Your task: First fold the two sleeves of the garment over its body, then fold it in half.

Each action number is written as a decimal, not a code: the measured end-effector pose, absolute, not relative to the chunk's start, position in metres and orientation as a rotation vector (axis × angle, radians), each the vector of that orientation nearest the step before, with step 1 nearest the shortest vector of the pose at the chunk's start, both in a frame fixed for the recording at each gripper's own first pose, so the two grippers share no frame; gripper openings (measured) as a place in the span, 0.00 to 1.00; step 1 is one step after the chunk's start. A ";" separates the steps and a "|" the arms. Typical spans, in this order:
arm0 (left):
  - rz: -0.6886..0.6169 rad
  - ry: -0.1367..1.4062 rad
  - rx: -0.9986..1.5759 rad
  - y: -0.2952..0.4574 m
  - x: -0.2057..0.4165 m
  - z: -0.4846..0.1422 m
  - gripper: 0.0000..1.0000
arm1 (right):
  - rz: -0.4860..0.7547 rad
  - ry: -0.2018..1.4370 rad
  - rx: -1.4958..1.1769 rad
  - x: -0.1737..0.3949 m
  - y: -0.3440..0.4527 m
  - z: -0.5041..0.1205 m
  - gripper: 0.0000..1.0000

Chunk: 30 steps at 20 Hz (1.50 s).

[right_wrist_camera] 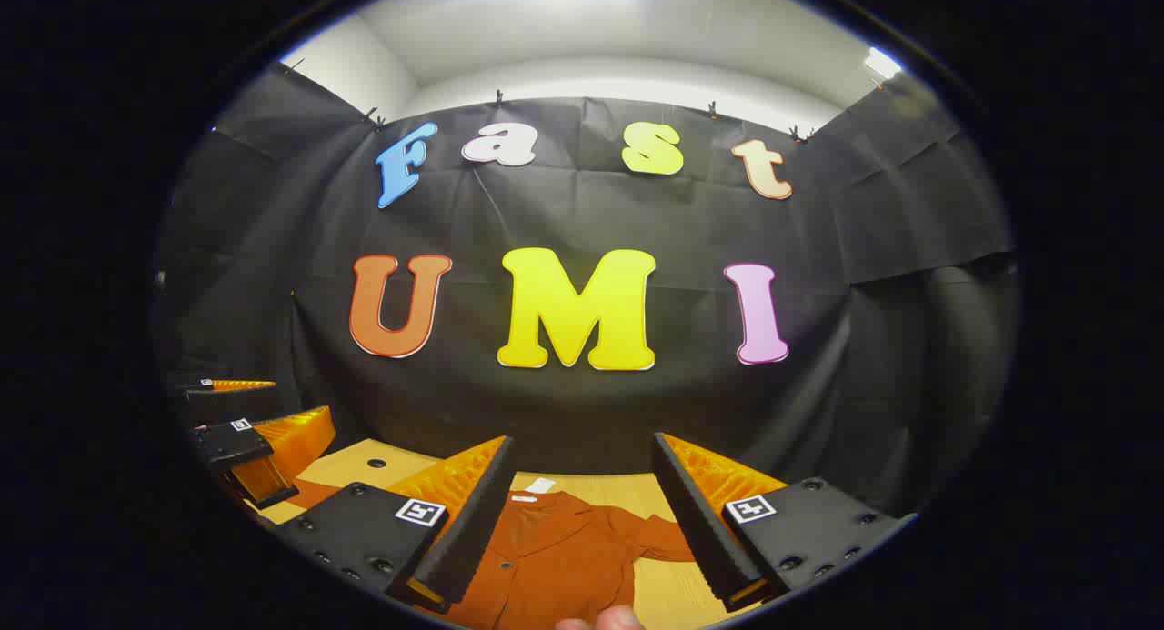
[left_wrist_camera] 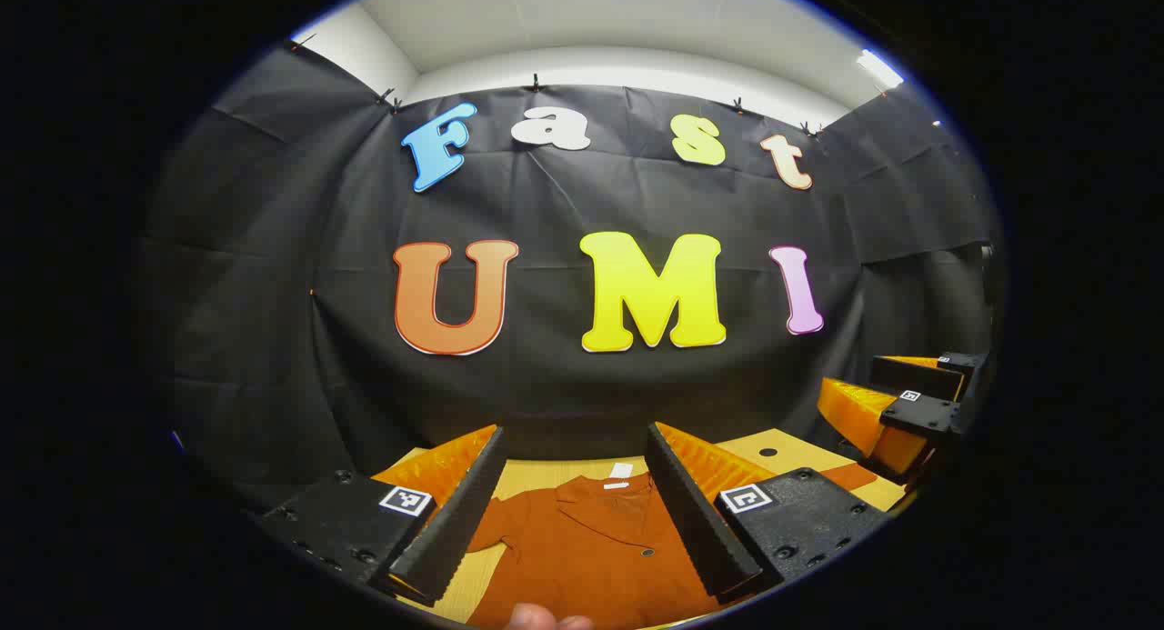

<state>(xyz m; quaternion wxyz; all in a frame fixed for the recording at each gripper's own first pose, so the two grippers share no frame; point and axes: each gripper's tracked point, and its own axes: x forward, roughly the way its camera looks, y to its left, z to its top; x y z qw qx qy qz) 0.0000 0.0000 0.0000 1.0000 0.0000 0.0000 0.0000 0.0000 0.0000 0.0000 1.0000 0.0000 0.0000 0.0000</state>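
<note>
A rust-orange shirt lies flat on the light wooden table, collar toward the wall, with a white tag at its neck. My left gripper hovers open above the collar, holding nothing. The right gripper shows farther off at the right, open. In the right gripper view the same shirt lies below my right gripper, which is open and holds nothing. One short sleeve spreads out to the right. The left gripper shows at the left edge, open.
The black cloth wall rises close behind the table's far edge. The tabletop has a small round hole near its far side. A fingertip pokes in at the bottom of each view.
</note>
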 end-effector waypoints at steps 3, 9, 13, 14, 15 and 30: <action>-0.011 -0.013 0.013 -0.003 -0.001 0.002 0.99 | 0.004 0.006 0.004 0.002 -0.001 -0.001 0.95; 0.013 0.012 -0.019 -0.002 0.004 -0.004 0.99 | 0.015 0.013 0.013 0.008 0.001 -0.002 0.95; 0.018 0.025 -0.019 0.000 0.005 -0.008 0.99 | 0.014 0.022 0.018 0.013 0.001 -0.006 0.93; 0.018 0.026 -0.017 0.001 0.005 -0.009 0.99 | 0.015 0.024 0.019 0.014 0.002 -0.006 0.93; 0.019 0.026 -0.015 0.001 0.004 -0.008 0.99 | 0.016 0.025 0.019 0.015 0.003 -0.007 0.95; 0.041 0.010 -0.010 0.004 0.017 -0.004 0.99 | 0.024 0.038 0.018 0.026 -0.003 -0.011 0.93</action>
